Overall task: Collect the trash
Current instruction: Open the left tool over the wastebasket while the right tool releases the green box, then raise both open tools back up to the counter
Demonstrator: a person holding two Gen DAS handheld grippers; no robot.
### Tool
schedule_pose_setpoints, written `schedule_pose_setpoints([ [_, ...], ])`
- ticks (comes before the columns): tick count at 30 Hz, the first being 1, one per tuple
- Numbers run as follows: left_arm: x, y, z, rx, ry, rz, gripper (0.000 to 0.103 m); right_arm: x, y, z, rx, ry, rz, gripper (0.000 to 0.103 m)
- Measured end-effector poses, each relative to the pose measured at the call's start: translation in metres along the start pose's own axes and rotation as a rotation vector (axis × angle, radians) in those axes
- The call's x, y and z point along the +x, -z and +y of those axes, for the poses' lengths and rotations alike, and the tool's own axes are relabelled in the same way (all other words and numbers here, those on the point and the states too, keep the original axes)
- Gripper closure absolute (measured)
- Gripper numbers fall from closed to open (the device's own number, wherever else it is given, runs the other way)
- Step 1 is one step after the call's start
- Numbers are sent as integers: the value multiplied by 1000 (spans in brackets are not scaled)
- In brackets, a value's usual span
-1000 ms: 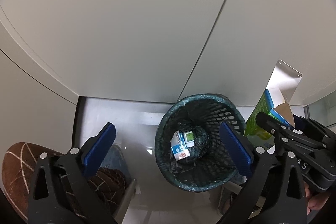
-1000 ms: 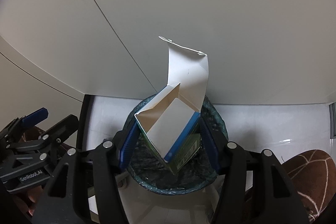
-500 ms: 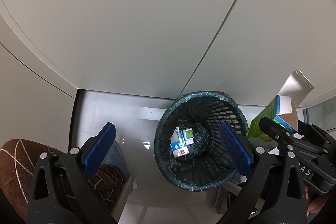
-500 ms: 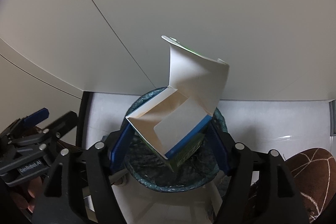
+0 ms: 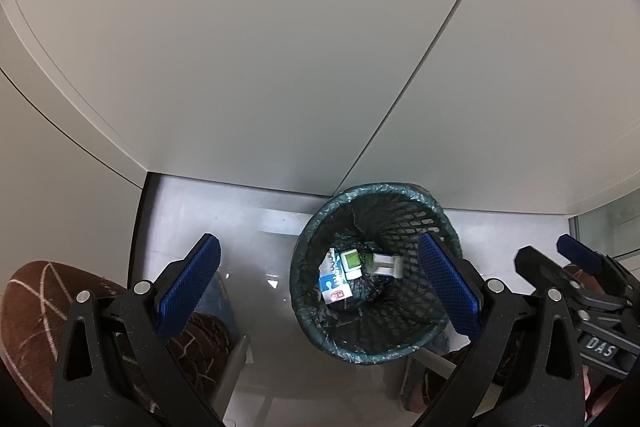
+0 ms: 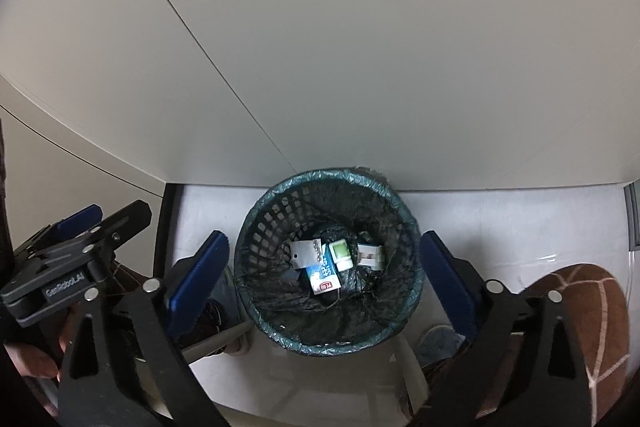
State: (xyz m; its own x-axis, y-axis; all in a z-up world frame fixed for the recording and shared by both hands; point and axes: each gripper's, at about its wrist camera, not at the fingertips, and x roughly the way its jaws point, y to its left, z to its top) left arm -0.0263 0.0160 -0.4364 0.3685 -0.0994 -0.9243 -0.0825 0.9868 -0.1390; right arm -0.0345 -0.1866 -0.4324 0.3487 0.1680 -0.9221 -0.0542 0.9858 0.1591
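A dark mesh waste bin (image 5: 436,219) with a green liner stands on the pale floor against the wall; it also shows in the right wrist view (image 6: 276,211). Inside lie a blue and white carton (image 6: 325,275), a small green and white box (image 6: 341,254) and a white box (image 6: 370,255); these show in the left wrist view too, with the carton (image 5: 334,283) at the bottom. My right gripper (image 6: 323,291) is open and empty above the bin. My left gripper (image 5: 318,287) is open and empty, above the bin's left side.
Brown patterned slippers (image 5: 28,311) (image 6: 580,311) and grey chair or stool legs (image 5: 236,363) sit on the floor near the bin. Pale cabinet panels (image 5: 280,47) rise right behind it. Each gripper shows at the edge of the other's view (image 5: 588,307) (image 6: 76,259).
My right gripper opened and let go of the green and blue carton box, which dropped into the bin. Both grippers now hang open over the bin.
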Motion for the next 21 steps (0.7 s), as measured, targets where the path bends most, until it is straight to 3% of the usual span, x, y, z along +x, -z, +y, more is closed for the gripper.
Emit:
schedule_pose_setpoints([
  [11, -69, -8, -9, 13, 17, -84, 6, -82, -11, -8, -13, 72, -156, 8],
  [21, -158, -23, -22, 21, 30, -212, 6, -167, -26, -9, -12, 94, -295, 8],
])
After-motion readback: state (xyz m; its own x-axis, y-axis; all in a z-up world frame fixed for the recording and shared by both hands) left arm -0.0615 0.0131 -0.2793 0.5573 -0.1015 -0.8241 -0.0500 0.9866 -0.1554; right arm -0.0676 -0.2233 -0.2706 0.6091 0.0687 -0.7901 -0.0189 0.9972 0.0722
